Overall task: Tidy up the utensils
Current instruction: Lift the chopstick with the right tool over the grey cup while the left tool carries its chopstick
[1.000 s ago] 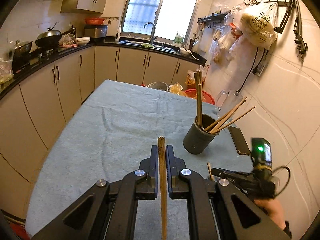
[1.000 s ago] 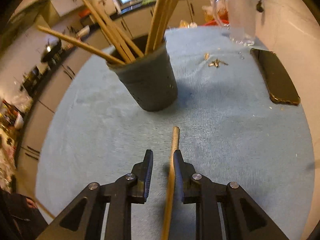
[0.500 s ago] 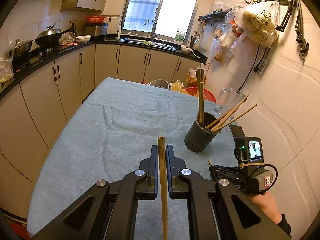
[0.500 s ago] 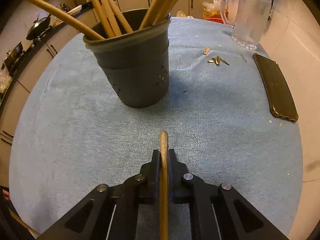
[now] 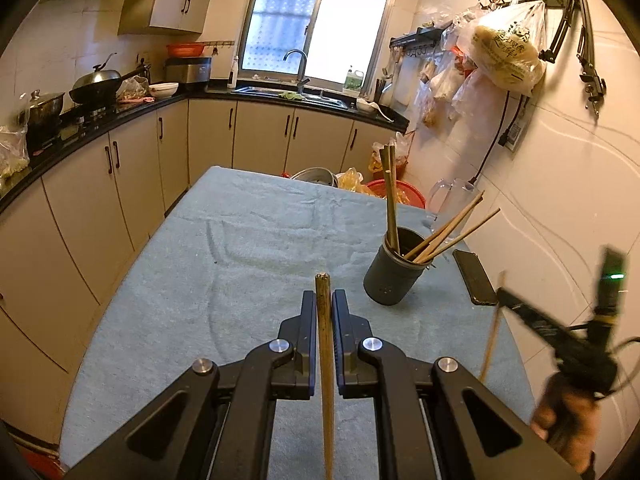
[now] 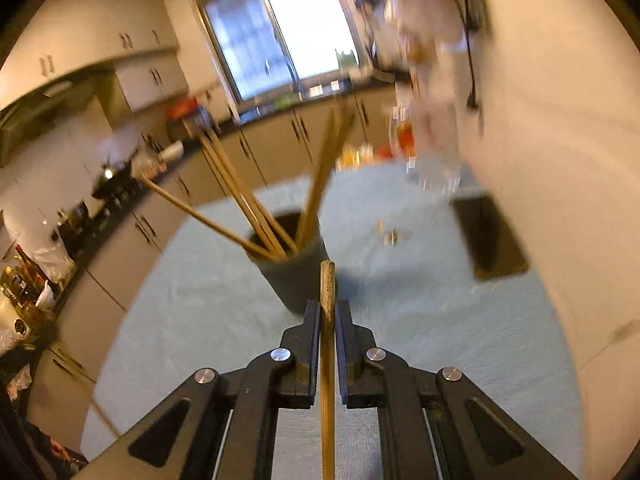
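Presently: right tongs [image 6: 328, 320] pinching a chopstick [image 6: 327, 360] lengthwise, its tip toward the grey holder [image 6: 296, 276] just ahead at twelve o'clock on the worktop [image 6: 420, 340]; left tongs [image 5: 324, 312] likewise pinching another chopstick [image 5: 325, 360], holder farther at one o'clock.

Dark perforated holder [image 5: 390, 278] upright on cloth, bamboo chopsticks [image 5: 442, 236] fanned inside — leaning rightward

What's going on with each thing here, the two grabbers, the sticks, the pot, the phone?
left gripper: jaws shut on a chopstick.
right gripper: jaws shut on another chopstick.
utensil holder: upright, holding several chopsticks.
phone: lying flat, screen dark.
glass pitcher: upright.
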A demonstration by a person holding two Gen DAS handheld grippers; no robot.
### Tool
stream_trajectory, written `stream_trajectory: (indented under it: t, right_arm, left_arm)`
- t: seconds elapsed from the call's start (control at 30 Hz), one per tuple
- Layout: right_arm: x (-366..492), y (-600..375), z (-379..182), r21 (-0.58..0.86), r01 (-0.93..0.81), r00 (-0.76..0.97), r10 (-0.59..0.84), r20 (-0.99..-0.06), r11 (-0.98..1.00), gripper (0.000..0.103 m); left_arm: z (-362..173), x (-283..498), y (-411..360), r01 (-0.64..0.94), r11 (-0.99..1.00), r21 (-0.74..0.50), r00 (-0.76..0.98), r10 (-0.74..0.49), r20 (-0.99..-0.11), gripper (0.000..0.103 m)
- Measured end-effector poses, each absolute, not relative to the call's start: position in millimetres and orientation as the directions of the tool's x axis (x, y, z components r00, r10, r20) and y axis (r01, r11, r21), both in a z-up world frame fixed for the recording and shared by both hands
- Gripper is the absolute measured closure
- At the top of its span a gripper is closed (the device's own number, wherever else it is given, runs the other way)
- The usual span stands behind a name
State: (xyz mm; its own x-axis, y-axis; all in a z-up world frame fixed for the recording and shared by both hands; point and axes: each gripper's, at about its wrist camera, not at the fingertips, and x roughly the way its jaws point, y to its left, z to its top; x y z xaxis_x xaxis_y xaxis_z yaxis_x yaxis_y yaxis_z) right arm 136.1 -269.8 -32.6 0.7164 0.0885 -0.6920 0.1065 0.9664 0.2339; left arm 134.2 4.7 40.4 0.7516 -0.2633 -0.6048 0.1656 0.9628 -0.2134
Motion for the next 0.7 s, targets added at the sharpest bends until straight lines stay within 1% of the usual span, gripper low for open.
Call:
stream_trajectory:
  t: [0.17,0.23,0.3,0.5,0.7]
  right_arm:
    - [107.1,-262.1,2.6,0.224,0.079,0.783,0.078,-0.617,0.971,0.095]
    - [99.7,-263.3,8.5,0.243,0.062,0.805,0.095,-0.585,0.968,0.095]
    - [95.1,-267.3,9.8,0.258,0.052,0.826,0.103,-0.554,0.965,0.095]
    - [93.5,-263.2,12.1,0.282,0.036,0.831,0.128,-0.541,0.959,0.095]
    - [98.7,-260.1,8.2,0.278,0.021,0.824,0.141,-0.549,0.96,0.095]
  left_arm:
    - [46.0,127.0,1.4,0.171,0.963,-0.206,0.763,-0.262,-0.59,0.096]
    - [49.9,124.5,2.4,0.171,0.962,-0.212,0.775,-0.264,-0.574,0.096]
    - [52.8,124.9,1.6,0.179,0.957,-0.228,0.767,-0.281,-0.576,0.096]
    - [64.7,126.1,-3.4,0.188,0.955,-0.228,0.781,-0.286,-0.555,0.096]
    - [65.7,129.8,-10.6,0.192,0.96,-0.204,0.785,-0.275,-0.556,0.096]
